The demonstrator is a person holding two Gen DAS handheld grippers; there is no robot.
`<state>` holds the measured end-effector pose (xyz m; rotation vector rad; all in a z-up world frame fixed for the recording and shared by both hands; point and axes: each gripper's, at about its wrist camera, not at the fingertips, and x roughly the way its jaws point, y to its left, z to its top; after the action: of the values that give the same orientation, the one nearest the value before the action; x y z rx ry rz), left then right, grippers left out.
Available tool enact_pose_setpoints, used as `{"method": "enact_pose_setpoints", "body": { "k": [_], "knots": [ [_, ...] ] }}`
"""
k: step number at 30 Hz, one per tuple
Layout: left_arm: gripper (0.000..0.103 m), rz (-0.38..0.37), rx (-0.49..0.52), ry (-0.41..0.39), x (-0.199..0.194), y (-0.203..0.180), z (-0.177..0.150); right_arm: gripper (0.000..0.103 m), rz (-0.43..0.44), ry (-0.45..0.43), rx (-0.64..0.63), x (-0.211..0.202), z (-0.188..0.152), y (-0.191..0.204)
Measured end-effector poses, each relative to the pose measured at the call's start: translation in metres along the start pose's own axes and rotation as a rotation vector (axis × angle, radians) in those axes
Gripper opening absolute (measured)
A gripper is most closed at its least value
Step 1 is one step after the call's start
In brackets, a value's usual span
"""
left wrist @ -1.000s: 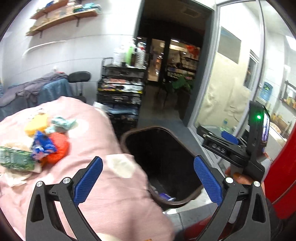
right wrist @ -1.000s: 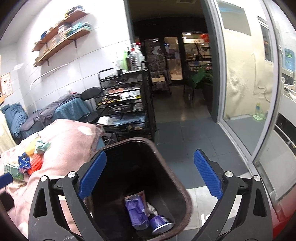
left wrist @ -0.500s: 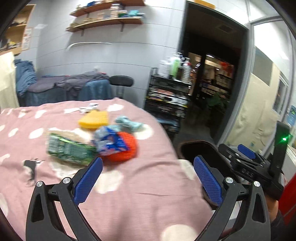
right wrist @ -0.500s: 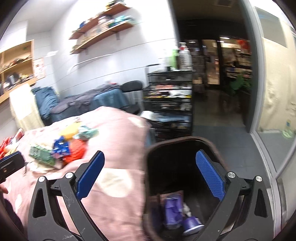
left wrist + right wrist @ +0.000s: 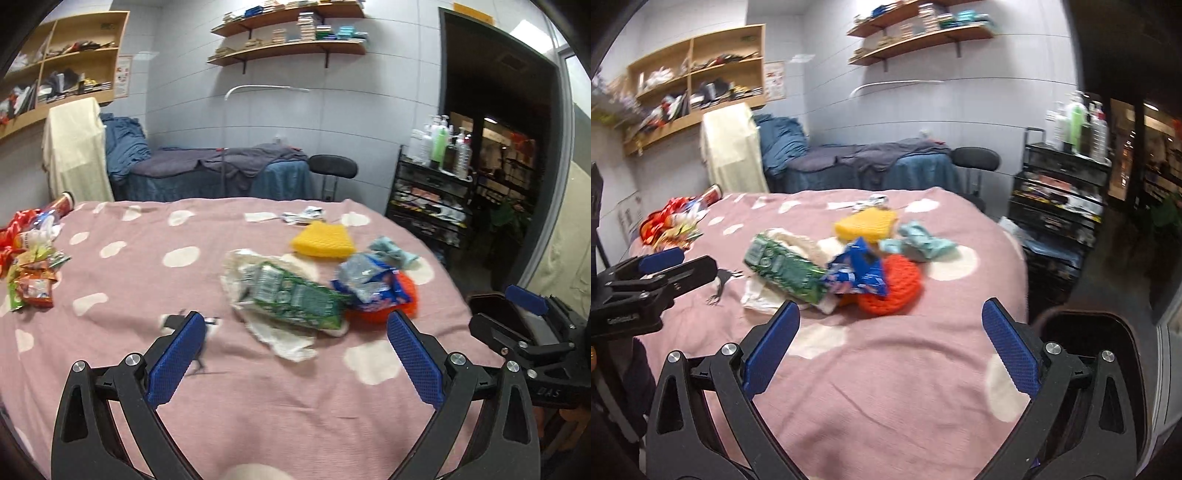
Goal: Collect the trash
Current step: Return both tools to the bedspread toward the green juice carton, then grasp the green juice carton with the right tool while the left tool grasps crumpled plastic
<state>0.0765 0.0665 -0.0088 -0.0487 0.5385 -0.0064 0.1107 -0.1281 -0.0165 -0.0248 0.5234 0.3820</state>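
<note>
Both views are swinging from the bin (image 5: 1086,332) back to the bed (image 5: 258,387); left gripper (image 5: 295,354) and right gripper (image 5: 892,350), both spread wide and empty, are facing the trash pile (image 5: 314,280) mid-bed, likely for the next pick.

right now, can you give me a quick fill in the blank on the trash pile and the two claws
1. The green wrapper lies on top of crumpled ____ paper.
2. The blue wrapper rests partly on a round ____ knitted pad.
3. Both the left claw and the right claw are ____ and hold nothing.
4. The yellow sponge sits on a ____ blanket with white spots.

Missing words: white; orange; open; pink
</note>
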Motion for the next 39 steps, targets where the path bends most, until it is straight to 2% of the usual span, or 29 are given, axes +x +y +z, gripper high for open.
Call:
{"method": "enact_pose_setpoints", "body": {
  "k": [3,7,10,13,16,21,24,29,31,32,35,39],
  "knots": [
    [0.098,0.035,-0.023,0.020,0.004,0.021,-0.002,0.098,0.044,0.026,-0.051,0.013,0.007,0.021],
    [0.098,0.052,-0.061,0.064,0.010,0.043,-0.006,0.098,0.056,0.058,-0.131,0.031,0.015,0.043],
    [0.098,0.031,-0.093,0.100,0.018,0.054,-0.007,0.098,0.055,0.089,-0.170,0.048,0.022,0.052],
    [0.098,0.031,-0.103,0.116,0.024,0.055,-0.007,0.098,0.112,0.119,-0.200,0.063,0.028,0.058],
    [0.098,0.035,-0.130,0.117,0.025,0.064,-0.005,0.097,0.151,0.149,-0.292,0.080,0.035,0.075],
    [0.098,0.034,-0.188,0.123,0.023,0.084,-0.007,0.090,0.203,0.220,-0.433,0.118,0.045,0.104],
    [0.097,0.035,-0.215,0.135,0.023,0.093,-0.010,0.081,0.204,0.265,-0.491,0.143,0.046,0.116],
    [0.096,0.020,-0.227,0.156,0.031,0.097,-0.011,0.076,0.219,0.317,-0.573,0.174,0.045,0.133],
    [0.095,0.008,-0.223,0.166,0.036,0.096,-0.010,0.070,0.225,0.318,-0.603,0.182,0.043,0.139],
    [0.095,0.004,-0.218,0.170,0.039,0.096,-0.009,0.062,0.232,0.317,-0.607,0.184,0.043,0.141],
    [0.093,-0.008,-0.207,0.177,0.044,0.095,-0.006,0.058,0.248,0.280,-0.575,0.178,0.049,0.135],
    [0.088,-0.048,-0.229,0.205,0.057,0.099,-0.002,0.052,0.297,0.194,-0.453,0.153,0.069,0.114]
  ]
}}
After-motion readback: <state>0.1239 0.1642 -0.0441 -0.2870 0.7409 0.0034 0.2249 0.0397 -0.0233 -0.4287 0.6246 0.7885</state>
